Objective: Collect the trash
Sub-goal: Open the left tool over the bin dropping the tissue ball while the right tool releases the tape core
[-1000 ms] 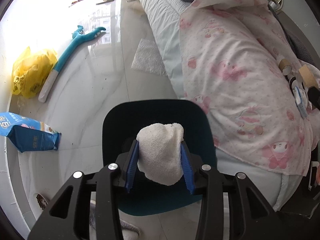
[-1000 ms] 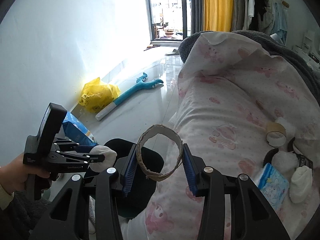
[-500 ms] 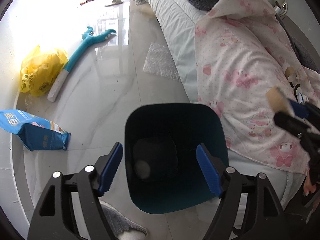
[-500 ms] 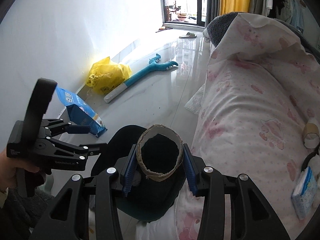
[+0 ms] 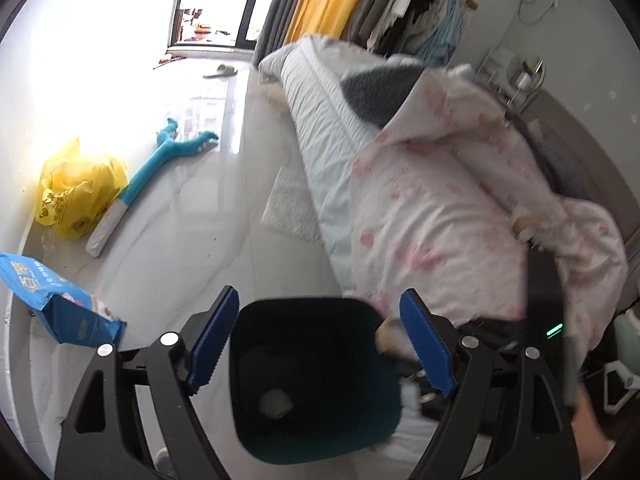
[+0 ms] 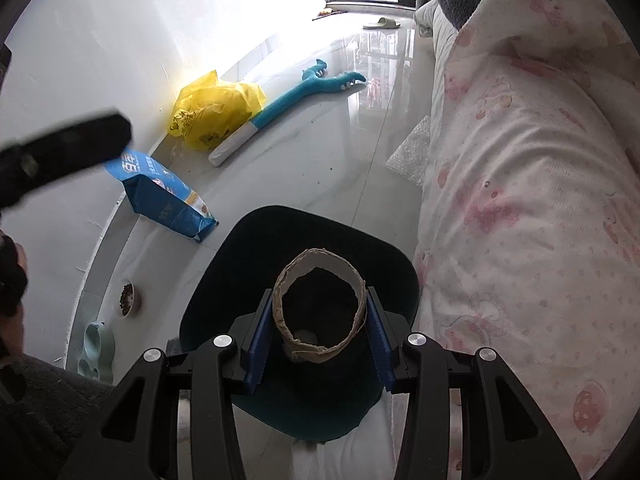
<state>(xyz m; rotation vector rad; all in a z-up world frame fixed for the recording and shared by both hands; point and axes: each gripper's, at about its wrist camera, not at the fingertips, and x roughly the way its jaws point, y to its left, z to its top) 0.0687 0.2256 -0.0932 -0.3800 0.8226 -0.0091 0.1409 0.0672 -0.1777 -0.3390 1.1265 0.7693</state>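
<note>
A dark teal trash bin point(image 5: 316, 384) stands on the floor beside the bed; it also shows in the right wrist view point(image 6: 256, 248). A white crumpled tissue point(image 5: 275, 402) lies at its bottom. My left gripper point(image 5: 320, 340) is open and empty above the bin. My right gripper point(image 6: 318, 334) is shut on a brown cardboard tape ring point(image 6: 319, 304), held over the bin's opening. That ring shows blurred at the bin's right rim in the left wrist view point(image 5: 390, 334). Another cardboard ring point(image 5: 524, 226) lies on the pink quilt.
A yellow plastic bag point(image 6: 212, 112), a teal dinosaur-shaped stick point(image 6: 296, 96) and a blue pet-food bag point(image 6: 164, 196) lie on the floor by the wall. Pet bowls point(image 6: 128, 298) sit near the bin. The bed with the pink quilt point(image 6: 532, 200) fills the right side.
My left gripper opened and dropped the white tissue into the bin, then tilted up. My right gripper carried the cardboard ring from over the bed to above the bin.
</note>
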